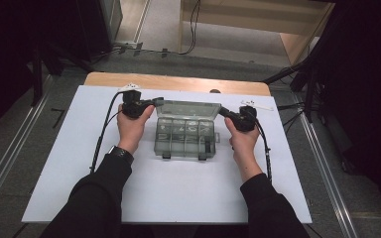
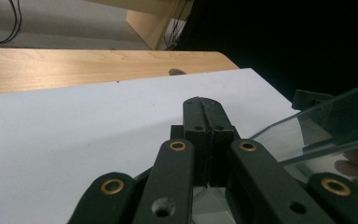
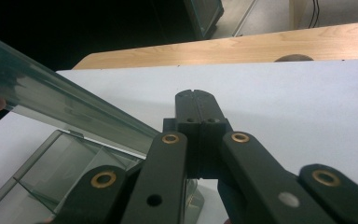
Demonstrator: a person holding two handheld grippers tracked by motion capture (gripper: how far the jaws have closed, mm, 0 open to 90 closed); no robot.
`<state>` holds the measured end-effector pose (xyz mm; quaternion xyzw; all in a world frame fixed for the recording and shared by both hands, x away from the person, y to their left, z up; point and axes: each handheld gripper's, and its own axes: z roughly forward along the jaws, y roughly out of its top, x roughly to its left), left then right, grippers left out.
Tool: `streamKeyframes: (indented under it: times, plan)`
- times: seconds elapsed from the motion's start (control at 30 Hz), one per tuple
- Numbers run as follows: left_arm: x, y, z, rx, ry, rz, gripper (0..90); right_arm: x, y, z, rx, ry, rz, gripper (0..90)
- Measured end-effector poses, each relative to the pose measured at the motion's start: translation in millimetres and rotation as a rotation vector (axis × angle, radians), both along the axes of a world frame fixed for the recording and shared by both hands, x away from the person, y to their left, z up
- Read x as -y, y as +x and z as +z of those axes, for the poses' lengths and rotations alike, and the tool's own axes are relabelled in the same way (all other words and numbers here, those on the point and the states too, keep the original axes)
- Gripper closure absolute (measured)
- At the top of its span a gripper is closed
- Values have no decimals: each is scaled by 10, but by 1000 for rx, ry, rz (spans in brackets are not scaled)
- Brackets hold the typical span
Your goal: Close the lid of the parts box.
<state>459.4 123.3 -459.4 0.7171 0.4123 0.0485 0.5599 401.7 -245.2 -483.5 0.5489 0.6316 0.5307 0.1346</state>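
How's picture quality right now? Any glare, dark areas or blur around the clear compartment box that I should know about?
High view: white board evenly lit, surroundings nearly black, the box small and soft, its contents hard to read. Left gripper view: jaws sharp, the box's lid shows reflections, black background at right. Right gripper view: lid hazy with sheen, dark upper left corner.

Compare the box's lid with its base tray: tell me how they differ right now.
The lid is raised, tilted up at the far side; the base tray lies flat on the white board. The lid is one plain pane; the base tray is split into compartments, some holding small items. The left gripper and right gripper meet the lid's ends, not the base tray. Both are smoky transparent plastic.
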Motion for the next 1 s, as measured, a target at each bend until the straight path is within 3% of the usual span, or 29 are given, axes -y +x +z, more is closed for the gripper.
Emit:
streamKeyframes:
  times: [0.43,0.57,1.0]
  plan:
    - [-33,-95,-27,8,0,-19,890,-53,-77,52,20,9,33,874]
    - [-44,-127,-23,11,-18,-23,890,-47,-119,55,28,14,35,874]
    - [-82,-351,-28,40,-26,-55,890,-56,-366,105,113,-59,57,874]
